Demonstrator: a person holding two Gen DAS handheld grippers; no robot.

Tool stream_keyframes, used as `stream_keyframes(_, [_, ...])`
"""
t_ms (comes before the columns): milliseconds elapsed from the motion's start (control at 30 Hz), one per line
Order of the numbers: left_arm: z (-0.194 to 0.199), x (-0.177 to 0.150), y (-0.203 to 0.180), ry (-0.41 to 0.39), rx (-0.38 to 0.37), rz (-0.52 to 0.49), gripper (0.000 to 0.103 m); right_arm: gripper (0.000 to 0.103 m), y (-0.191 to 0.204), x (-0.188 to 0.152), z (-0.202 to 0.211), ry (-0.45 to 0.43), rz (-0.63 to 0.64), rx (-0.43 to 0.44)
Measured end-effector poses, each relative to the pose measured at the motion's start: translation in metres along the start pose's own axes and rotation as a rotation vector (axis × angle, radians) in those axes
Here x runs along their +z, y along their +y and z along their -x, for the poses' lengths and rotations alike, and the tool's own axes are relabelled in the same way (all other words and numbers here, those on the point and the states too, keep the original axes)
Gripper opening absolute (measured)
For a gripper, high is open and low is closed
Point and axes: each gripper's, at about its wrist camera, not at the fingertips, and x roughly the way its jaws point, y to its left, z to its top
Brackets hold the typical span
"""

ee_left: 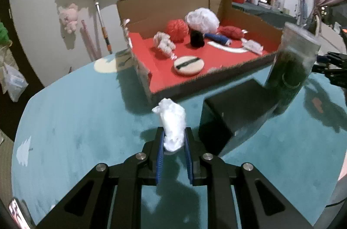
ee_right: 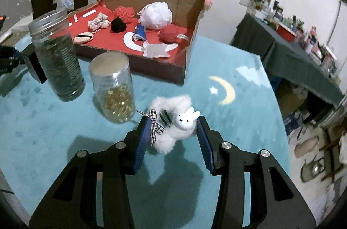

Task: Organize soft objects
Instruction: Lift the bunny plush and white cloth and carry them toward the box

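My left gripper (ee_left: 173, 138) is shut on a crumpled white soft wad (ee_left: 172, 122), held above the teal cloth just before the cardboard box (ee_left: 195, 86). The red-lined box holds several soft things: a white mesh pouf (ee_left: 202, 20), a red ball (ee_left: 177, 30), a black pompom (ee_left: 197, 38) and a round puff (ee_left: 188, 65). My right gripper (ee_right: 173, 131) is open around a fluffy white scrunchie (ee_right: 173, 131) with a bunny charm (ee_right: 186, 119) and checked bow, lying on the cloth. The box also shows in the right wrist view (ee_right: 156, 68).
A jar of green herbs (ee_right: 57, 57) and a jar of yellow beads (ee_right: 113, 90) stand left of the scrunchie. A black box (ee_left: 234, 114) lies beside the herb jar (ee_left: 290, 70). A cluttered side table (ee_right: 303, 51) stands at the right.
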Motion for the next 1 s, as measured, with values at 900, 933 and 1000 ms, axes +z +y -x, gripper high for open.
stream_keyframes(900, [-0.047, 0.124, -0.040, 0.046, -0.246, -0.165, 0.018, 0.042, 0.003, 0.114, -0.025, -0.073, 0.162, 0.194])
stream_keyframes(933, [-0.051, 0.127, -0.041, 0.060, -0.257, -0.163, 0.018, 0.042, 0.006, 0.119, -0.029, -0.066, 0.158, 0.220])
stream_keyframes(1000, [-0.062, 0.136, -0.043, 0.091, -0.275, -0.154, 0.018, 0.042, 0.011, 0.129, -0.039, -0.043, 0.152, 0.274])
